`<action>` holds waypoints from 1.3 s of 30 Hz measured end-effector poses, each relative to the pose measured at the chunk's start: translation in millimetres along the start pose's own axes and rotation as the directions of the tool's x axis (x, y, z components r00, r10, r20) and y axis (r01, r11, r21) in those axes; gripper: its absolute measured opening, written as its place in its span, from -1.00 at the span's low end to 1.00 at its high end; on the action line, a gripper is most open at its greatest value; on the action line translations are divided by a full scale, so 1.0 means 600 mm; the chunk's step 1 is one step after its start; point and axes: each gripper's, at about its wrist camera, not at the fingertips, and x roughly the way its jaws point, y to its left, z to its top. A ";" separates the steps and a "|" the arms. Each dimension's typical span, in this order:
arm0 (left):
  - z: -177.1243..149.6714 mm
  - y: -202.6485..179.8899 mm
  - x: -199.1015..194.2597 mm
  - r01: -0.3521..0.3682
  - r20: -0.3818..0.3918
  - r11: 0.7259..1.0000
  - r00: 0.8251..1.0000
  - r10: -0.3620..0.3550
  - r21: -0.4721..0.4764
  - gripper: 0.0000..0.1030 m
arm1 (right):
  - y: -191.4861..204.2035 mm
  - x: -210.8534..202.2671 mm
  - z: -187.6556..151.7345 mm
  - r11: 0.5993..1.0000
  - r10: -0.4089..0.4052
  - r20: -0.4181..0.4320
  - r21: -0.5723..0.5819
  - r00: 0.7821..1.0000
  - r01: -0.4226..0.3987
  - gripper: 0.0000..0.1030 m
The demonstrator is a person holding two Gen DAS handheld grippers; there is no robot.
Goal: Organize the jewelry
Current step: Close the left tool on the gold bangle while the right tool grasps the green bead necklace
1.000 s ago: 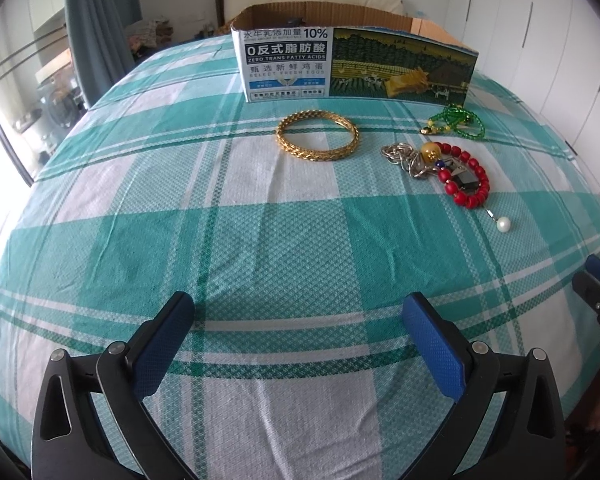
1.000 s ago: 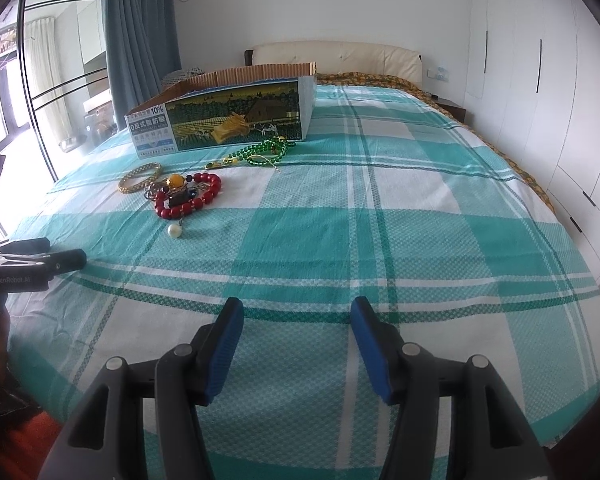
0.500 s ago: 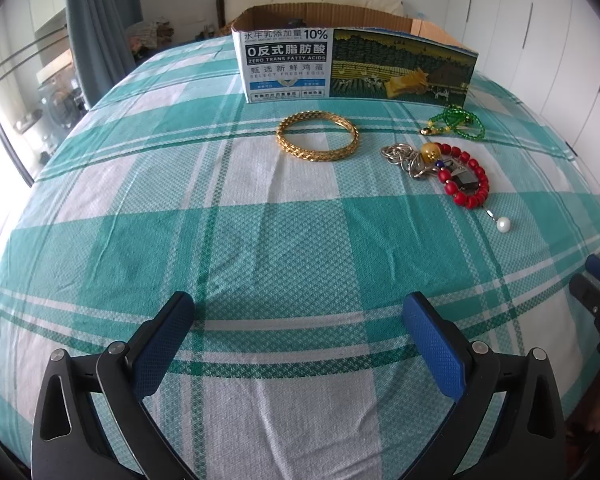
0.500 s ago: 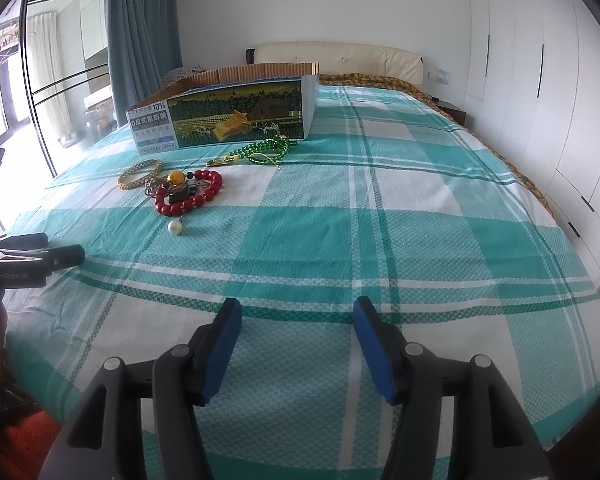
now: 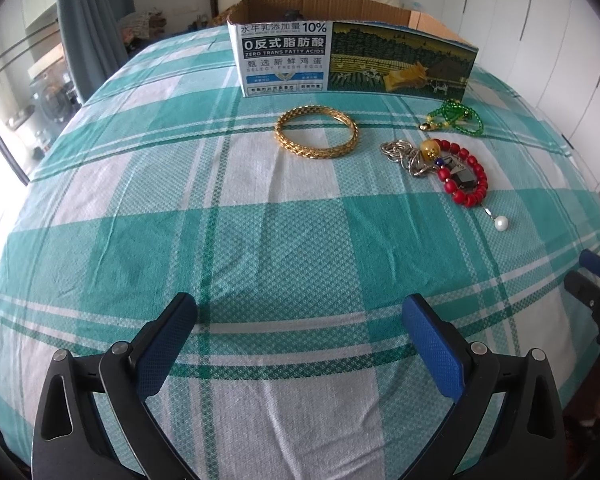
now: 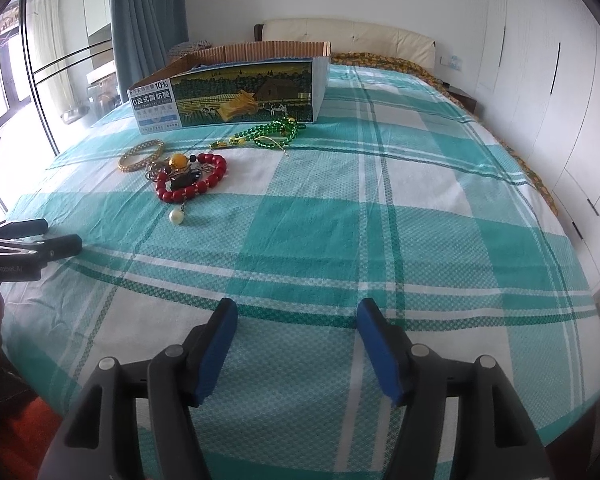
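On a teal plaid bedspread lie a gold bangle (image 5: 316,137) (image 6: 141,155), a red bead bracelet (image 5: 466,178) (image 6: 192,178) tangled with a silver chain (image 5: 400,152) and a pearl drop (image 5: 501,223) (image 6: 176,216), and a green bead necklace (image 5: 458,118) (image 6: 272,132). Behind them stands an open cardboard box (image 5: 352,60) (image 6: 236,92). My left gripper (image 5: 300,320) hovers wide open near the bed's front, well short of the jewelry. My right gripper (image 6: 294,324) is to the right of the pile, its jaws opening, nothing between them.
White wardrobe doors (image 6: 560,80) line the right side. A blue curtain (image 6: 148,12) and a window (image 6: 12,80) are at the left. The headboard (image 6: 348,36) is at the far end. The right gripper's tips (image 5: 596,276) show at the left wrist view's right edge.
The right gripper's jaws have spread a little wider and its view has shifted slightly. The left gripper and the jewelry have stayed where they were.
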 end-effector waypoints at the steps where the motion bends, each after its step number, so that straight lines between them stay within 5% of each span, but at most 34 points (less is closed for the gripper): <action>1: 0.003 0.005 -0.004 0.006 0.007 1.000 1.000 -0.006 -0.008 0.99 | -0.008 0.001 0.006 1.000 0.018 -0.009 0.025 1.000 -0.018 0.24; 15: 0.129 0.073 0.020 0.058 0.041 0.987 0.998 -0.053 -0.150 0.99 | -0.039 0.036 0.108 0.989 0.119 0.018 0.081 0.993 -0.120 0.24; 29: 0.173 0.060 0.127 -0.060 -0.041 0.995 0.997 0.057 -0.076 0.94 | -0.013 0.170 0.249 0.976 0.207 -0.023 0.070 0.978 -0.205 0.24; 36: 0.180 0.056 0.133 -0.069 -0.027 0.996 0.997 0.067 -0.060 0.94 | 0.024 0.225 0.275 0.991 0.135 -0.029 0.007 0.990 -0.135 0.22; 39: 0.178 0.051 0.128 -0.060 -0.016 0.997 0.998 0.059 -0.053 0.77 | 0.023 0.222 0.276 0.988 0.155 -0.033 -0.004 0.987 -0.155 -0.40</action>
